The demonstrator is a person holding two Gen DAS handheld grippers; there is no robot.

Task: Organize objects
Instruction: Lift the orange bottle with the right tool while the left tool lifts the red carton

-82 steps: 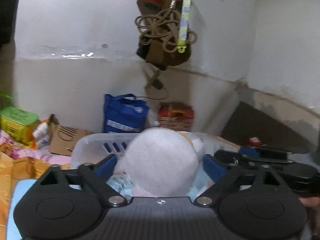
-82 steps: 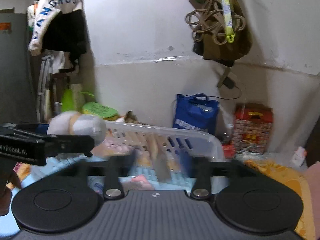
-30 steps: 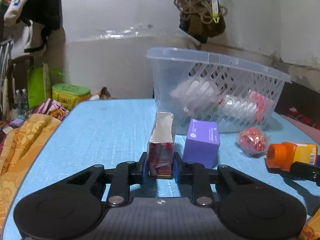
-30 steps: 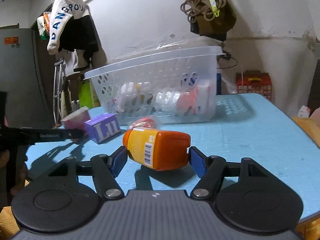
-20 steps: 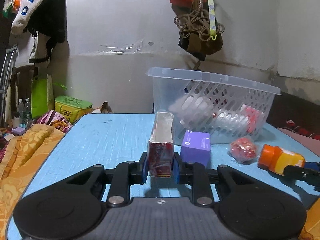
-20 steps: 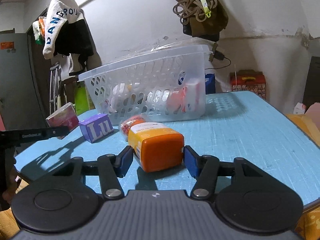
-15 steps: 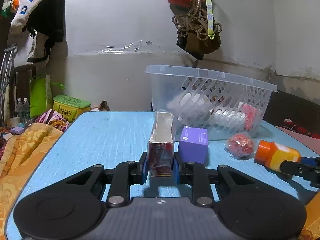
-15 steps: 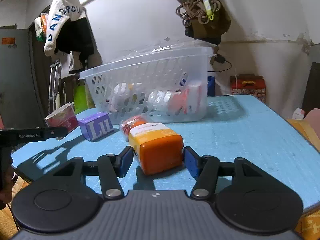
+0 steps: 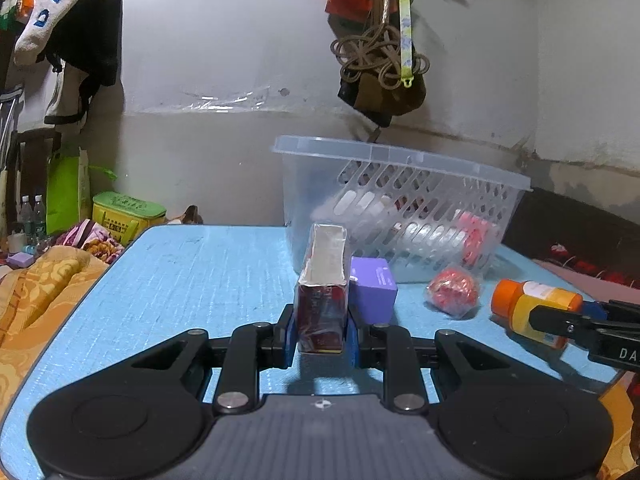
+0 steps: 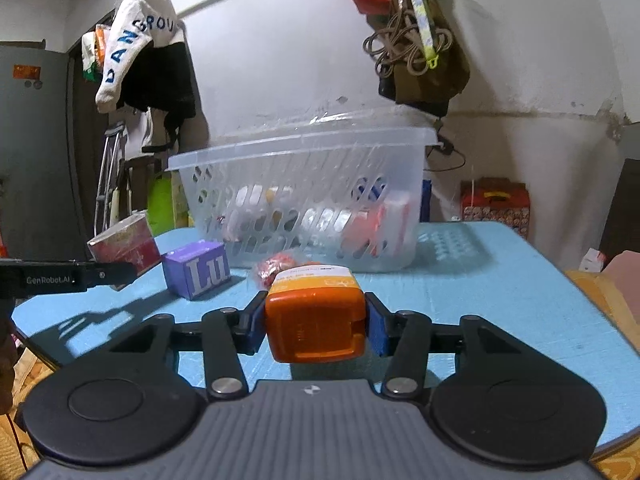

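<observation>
- Left gripper (image 9: pixel 320 338) jaws clamp the upright red carton (image 9: pixel 322 300); the basket (image 9: pixel 400 160) lies ahead, slightly right.
- Right gripper (image 10: pixel 316 330) jaws grip the orange-capped bottle (image 10: pixel 316 320), apparently lying lengthwise toward the basket (image 10: pixel 304 140).

A brown bag (image 9: pixel 384 96) with coiled rope (image 9: pixel 372 56) hangs on the wall. Clothes (image 10: pixel 140 52) hang left. A green box (image 9: pixel 128 216) sits beyond the tabletop's far left corner.

orange bottle (image 10: pixel 315 326) gripped (end-on), lifted
</observation>
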